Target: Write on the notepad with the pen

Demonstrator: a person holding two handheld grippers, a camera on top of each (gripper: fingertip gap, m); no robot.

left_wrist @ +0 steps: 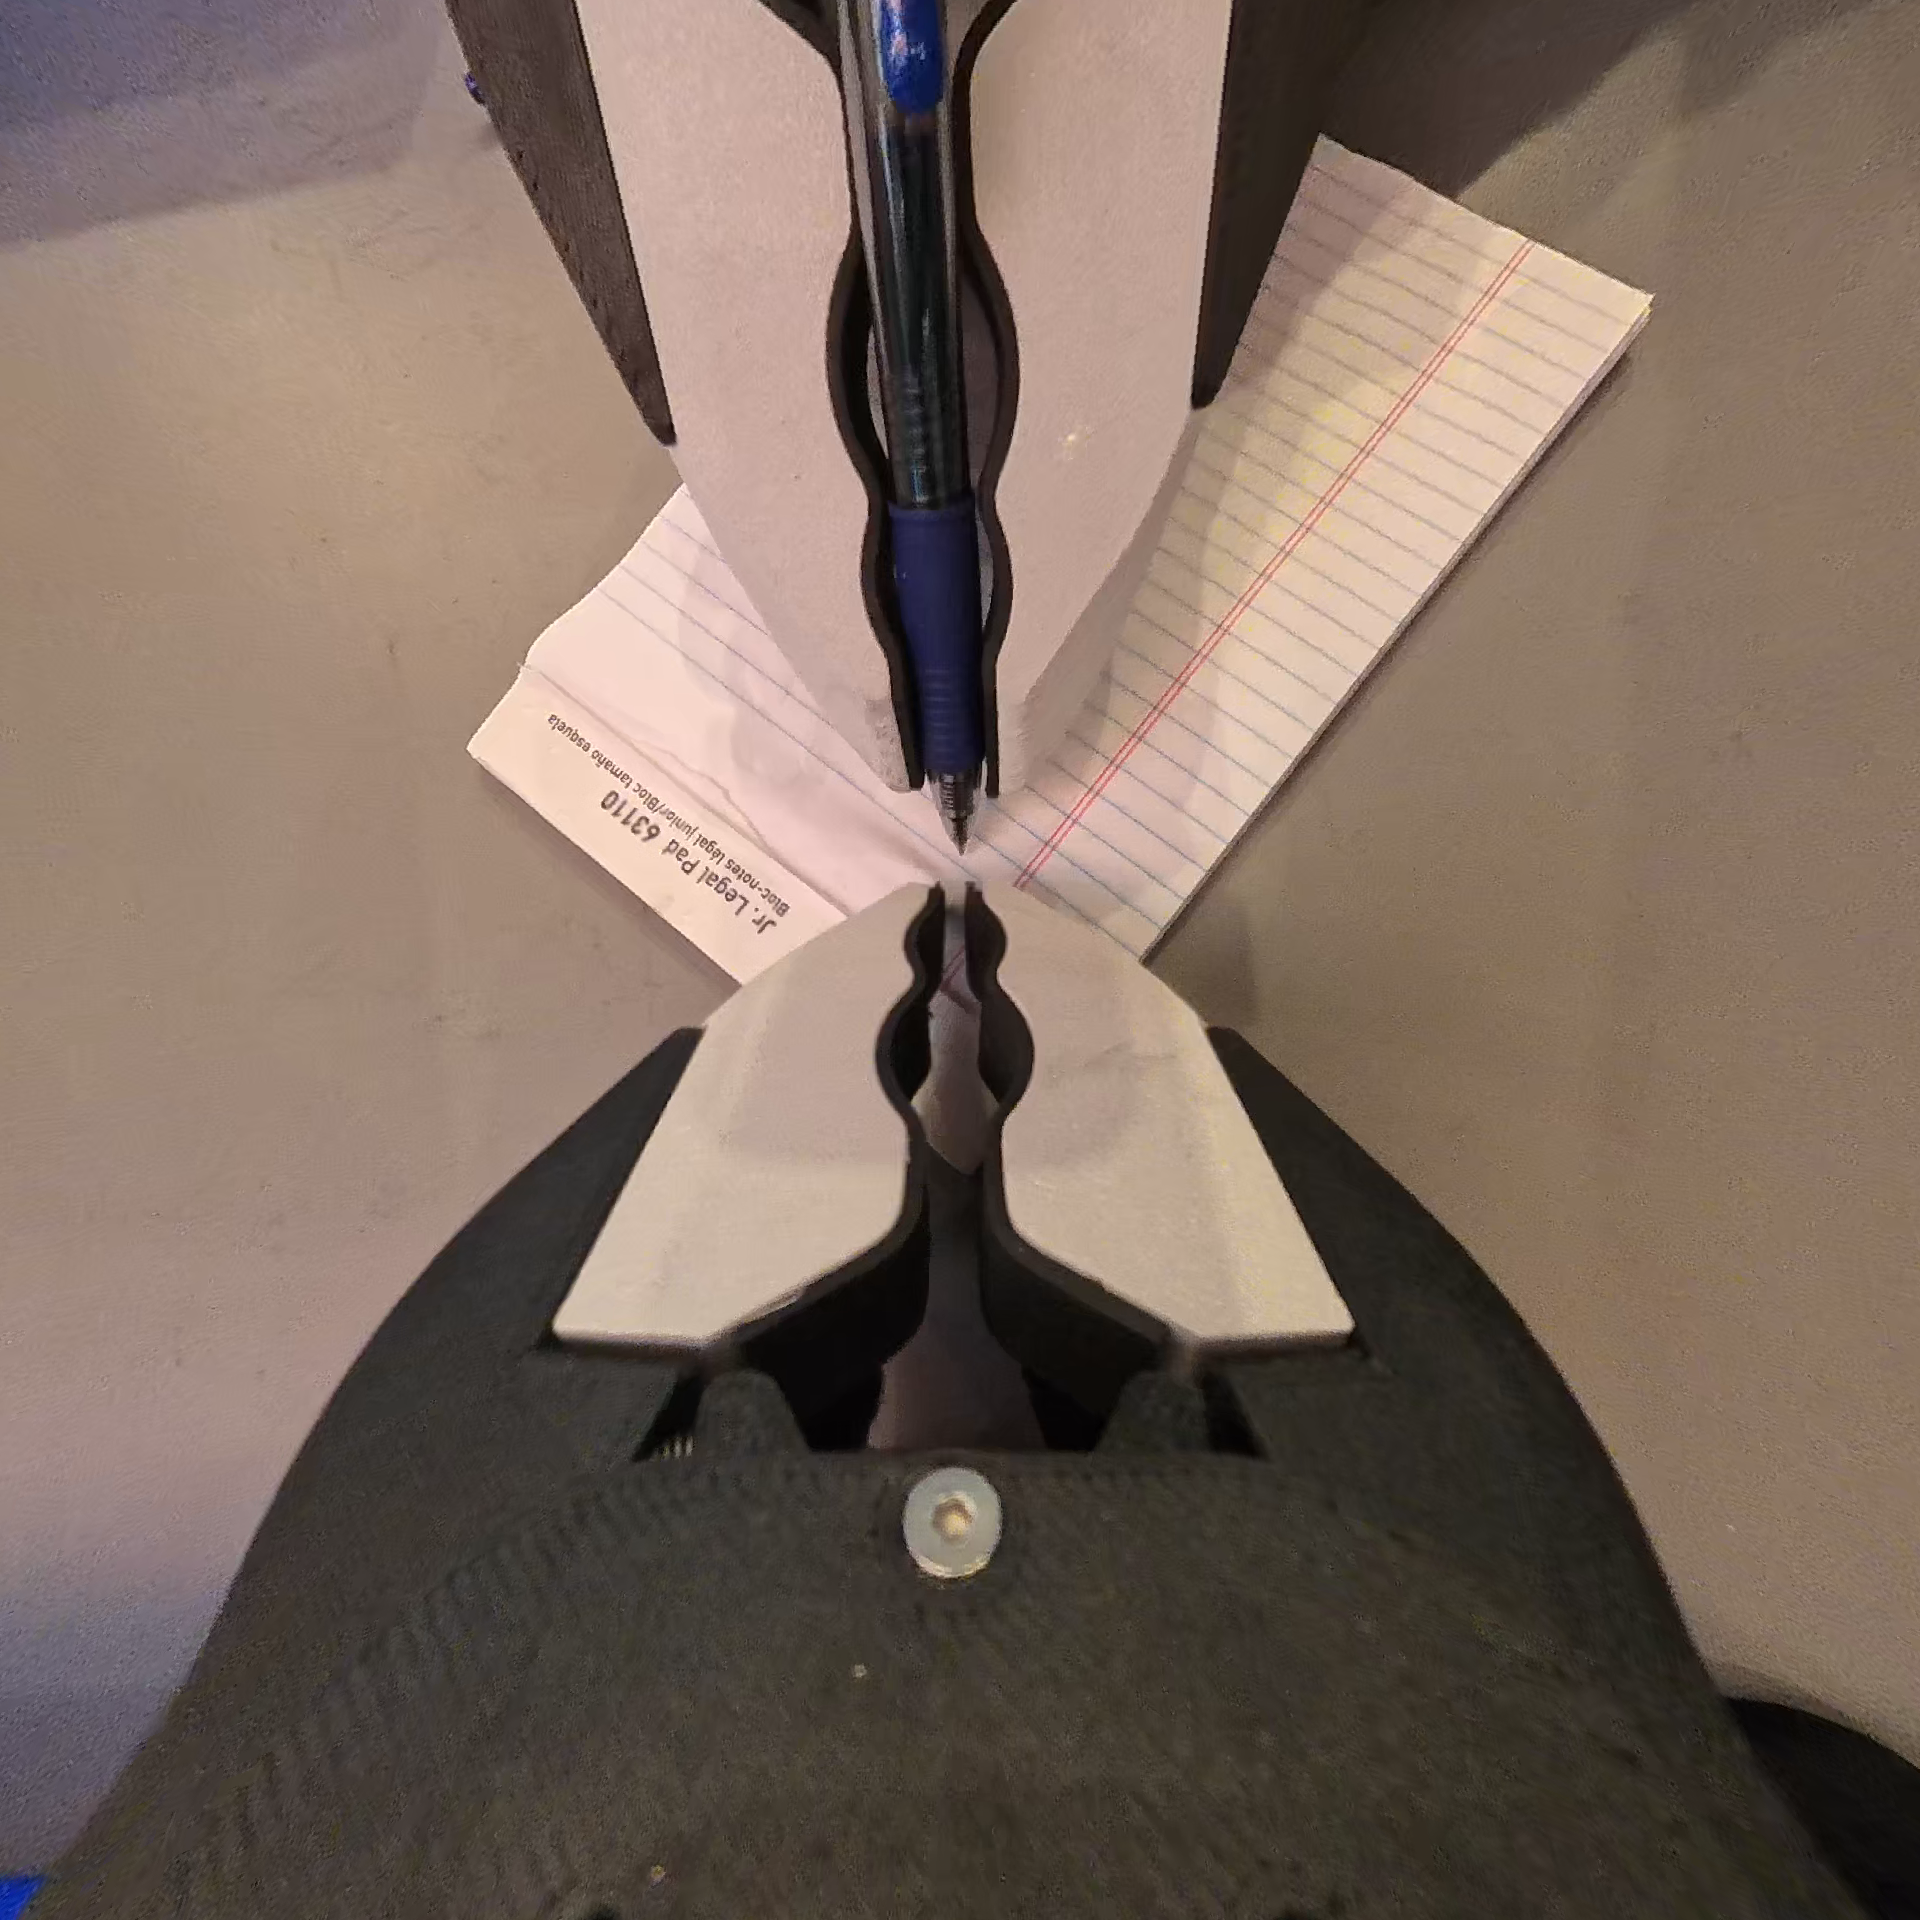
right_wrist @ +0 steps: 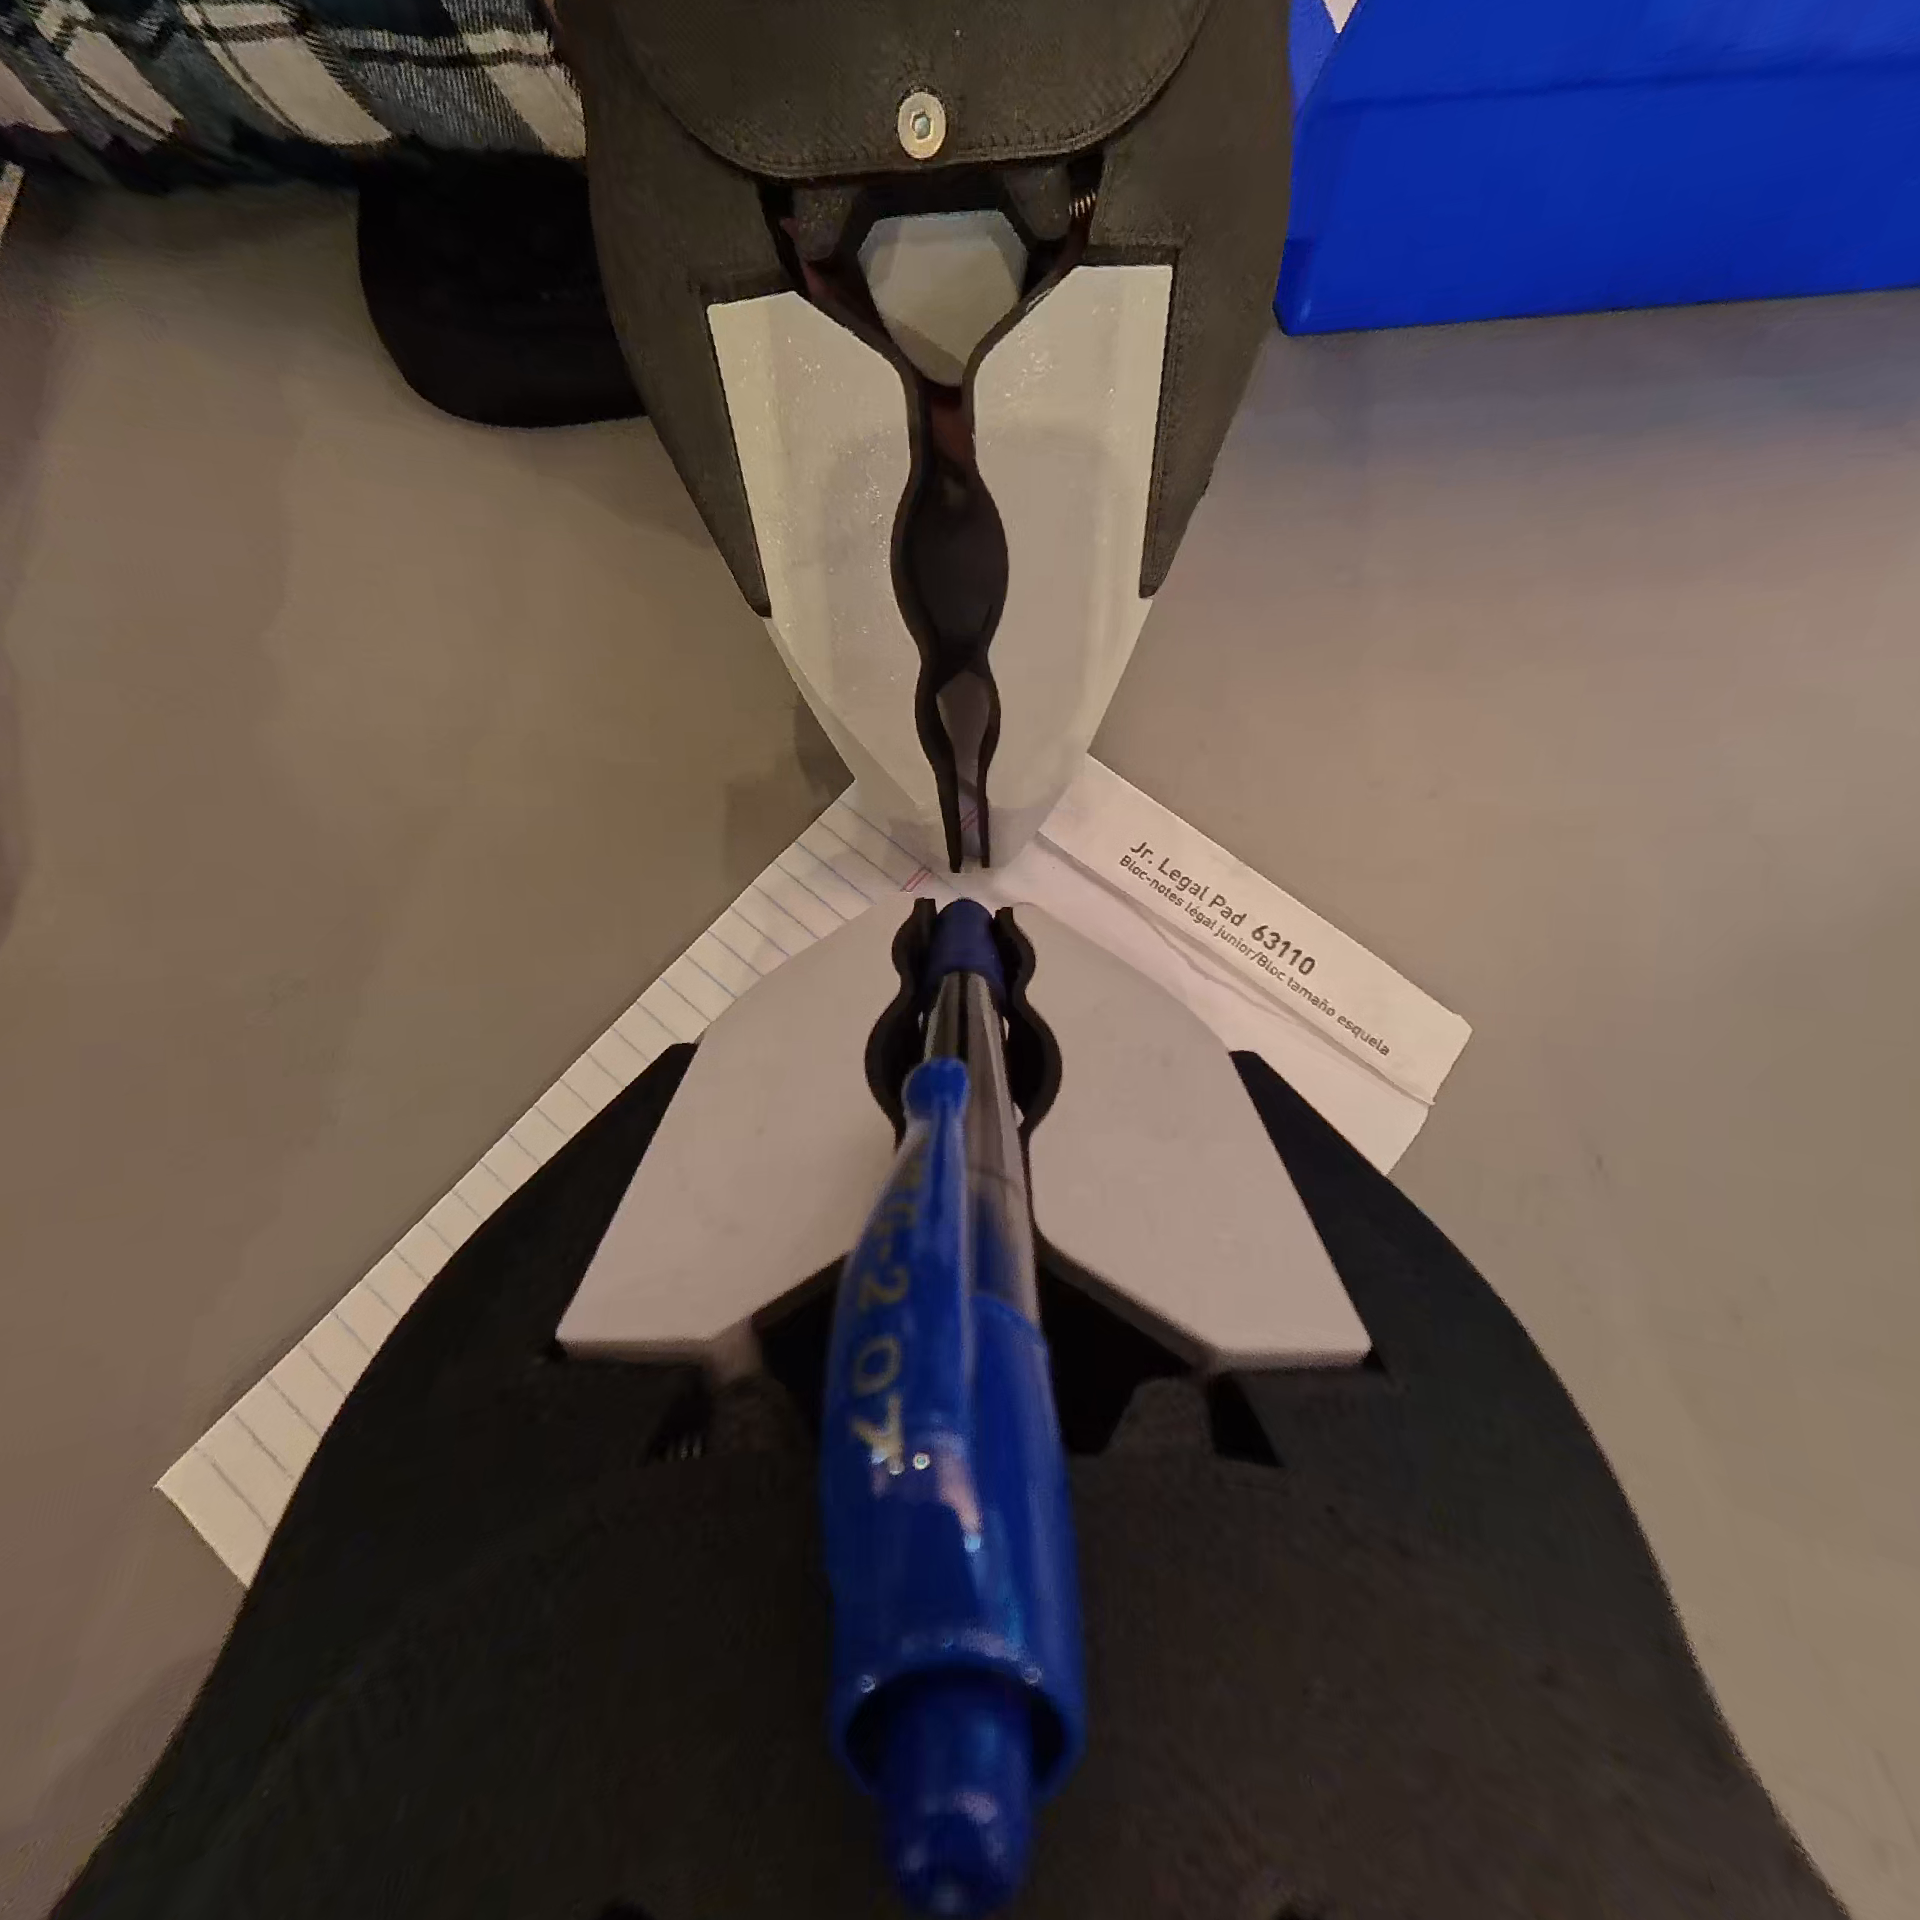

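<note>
A white lined notepad (left_wrist: 1351, 499) lies askew on the grey table; it also shows in the right wrist view (right_wrist: 499, 1174). My right gripper (right_wrist: 961, 912) is shut on a blue pen (right_wrist: 945, 1351) that runs along its fingers. In the left wrist view the right gripper (left_wrist: 954, 784) comes down from the top, and the pen (left_wrist: 935, 623) has its tip on the paper near the red margin line. My left gripper (left_wrist: 951, 896) is shut and empty, facing the pen tip at close range. Its tips (right_wrist: 966, 857) sit on or just above the pad near its header strip.
A blue plastic bin (right_wrist: 1610, 177) stands at the back right of the table. A plaid cloth (right_wrist: 208, 83) and a black object (right_wrist: 468, 312) are behind the left gripper. Bare grey table (left_wrist: 260, 727) surrounds the pad. Both grippers' tips are close together, under 4 cm apart.
</note>
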